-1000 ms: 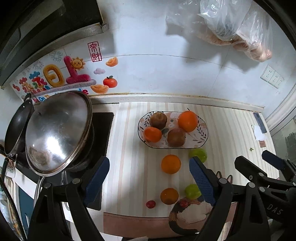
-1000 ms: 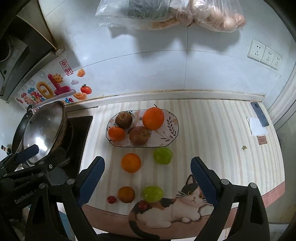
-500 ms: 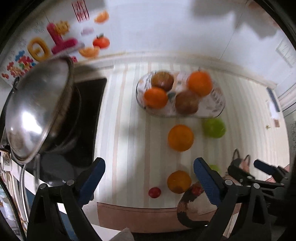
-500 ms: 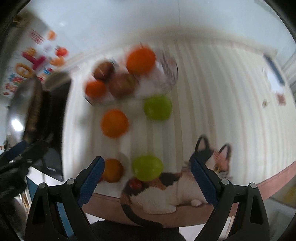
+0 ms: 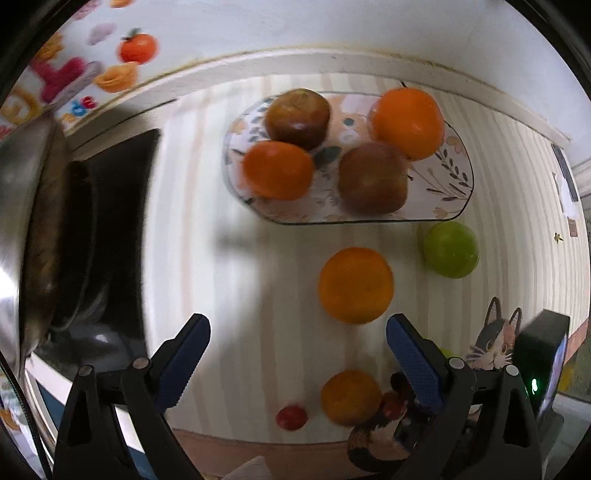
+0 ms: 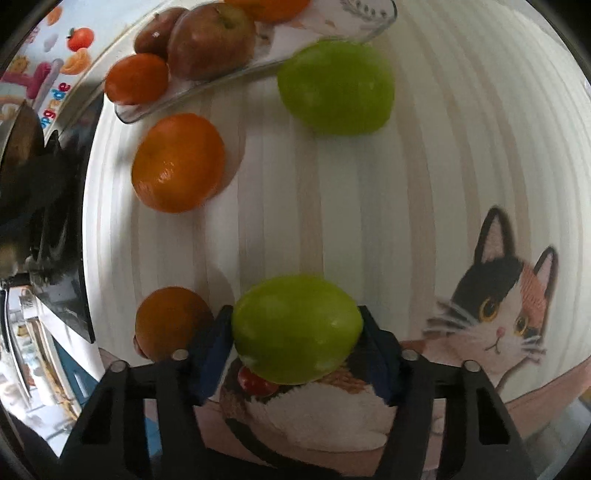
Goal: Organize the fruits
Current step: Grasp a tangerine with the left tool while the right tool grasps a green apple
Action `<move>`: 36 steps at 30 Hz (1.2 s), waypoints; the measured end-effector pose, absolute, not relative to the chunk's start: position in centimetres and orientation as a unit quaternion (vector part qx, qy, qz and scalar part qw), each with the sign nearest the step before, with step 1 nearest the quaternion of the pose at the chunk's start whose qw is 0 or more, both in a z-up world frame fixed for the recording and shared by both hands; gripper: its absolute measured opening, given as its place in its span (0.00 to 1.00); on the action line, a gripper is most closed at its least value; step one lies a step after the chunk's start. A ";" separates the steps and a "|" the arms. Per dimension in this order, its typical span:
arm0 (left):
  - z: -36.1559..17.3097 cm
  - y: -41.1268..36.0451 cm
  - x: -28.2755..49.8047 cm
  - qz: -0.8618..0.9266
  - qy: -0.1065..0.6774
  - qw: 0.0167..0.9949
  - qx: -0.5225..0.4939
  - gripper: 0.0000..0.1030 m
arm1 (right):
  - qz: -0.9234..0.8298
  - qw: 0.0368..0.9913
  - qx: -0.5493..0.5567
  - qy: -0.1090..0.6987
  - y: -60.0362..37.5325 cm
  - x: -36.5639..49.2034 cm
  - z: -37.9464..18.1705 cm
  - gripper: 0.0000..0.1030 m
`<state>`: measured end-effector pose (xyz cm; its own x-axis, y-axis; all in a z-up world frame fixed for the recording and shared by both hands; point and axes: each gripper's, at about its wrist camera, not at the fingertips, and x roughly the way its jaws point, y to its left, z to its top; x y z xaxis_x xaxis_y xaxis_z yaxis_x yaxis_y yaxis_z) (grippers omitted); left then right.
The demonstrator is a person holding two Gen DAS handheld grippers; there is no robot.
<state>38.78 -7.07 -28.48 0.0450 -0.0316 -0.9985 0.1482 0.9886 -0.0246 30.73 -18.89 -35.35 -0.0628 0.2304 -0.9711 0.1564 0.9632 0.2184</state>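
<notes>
My right gripper jaws just closing, pads hugging green apple near counter's front edge. Left gripper gaping, empty; orange lies just ahead.

Both wrist views looked steeply down at the striped counter, the right from closer, above the front edge. Shared: the plate, near its back edge, and the loose orange.

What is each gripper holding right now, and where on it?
The right gripper has just been closing on the near green apple, pads at its left and right sides. The left gripper is open, holding nothing.
</notes>
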 end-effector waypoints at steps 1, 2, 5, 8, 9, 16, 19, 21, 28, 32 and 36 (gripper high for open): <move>-29.1 -7.6 39.3 -0.069 0.694 0.715 0.043 0.95 | 0.025 0.673 0.136 0.726 -19.1 30.8 -35.2 0.64; -29.9 -8.1 39.7 -0.076 0.702 0.707 0.042 0.95 | 0.021 0.676 0.136 0.724 -19.5 30.8 -35.1 0.64; -32.3 -9.4 40.8 -0.088 0.722 0.685 0.047 0.95 | 0.011 0.677 0.140 0.722 -20.7 31.2 -34.8 0.64; -34.1 -10.4 41.3 -0.096 0.733 0.671 0.052 0.95 | 0.005 0.676 0.139 0.724 -21.6 32.0 -34.8 0.64; -34.5 -10.7 41.3 -0.098 0.736 0.668 0.054 0.95 | 0.004 0.676 0.138 0.724 -21.7 32.2 -34.8 0.64; -35.3 -11.3 41.2 -0.106 0.727 0.677 0.052 0.62 | 0.003 0.667 0.144 0.731 -22.5 33.0 -35.2 0.64; -34.9 -10.9 40.5 -0.098 0.716 0.688 0.062 0.61 | 0.008 0.665 0.146 0.732 -22.8 33.2 -35.3 0.64; -34.6 -10.3 39.5 -0.093 0.714 0.691 0.060 0.61 | 0.015 0.666 0.145 0.731 -23.1 33.6 -35.0 0.64; -34.6 -6.6 35.6 -0.069 0.724 0.685 0.056 0.61 | 0.036 0.665 0.124 0.736 -21.9 33.1 -34.8 0.64; -35.5 -5.6 34.9 -0.058 0.724 0.686 0.046 0.61 | 0.040 0.659 0.128 0.740 -21.8 33.1 -35.3 0.65; -35.6 -5.1 34.9 -0.054 0.721 0.690 0.040 0.61 | 0.041 0.658 0.130 0.741 -22.1 33.2 -35.1 0.65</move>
<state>34.88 -5.14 -35.63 -0.0444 -0.0174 -0.9989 0.1316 0.9910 -0.0231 33.18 -22.09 -35.10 -0.1007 0.2470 -0.9638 0.1392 0.9627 0.2322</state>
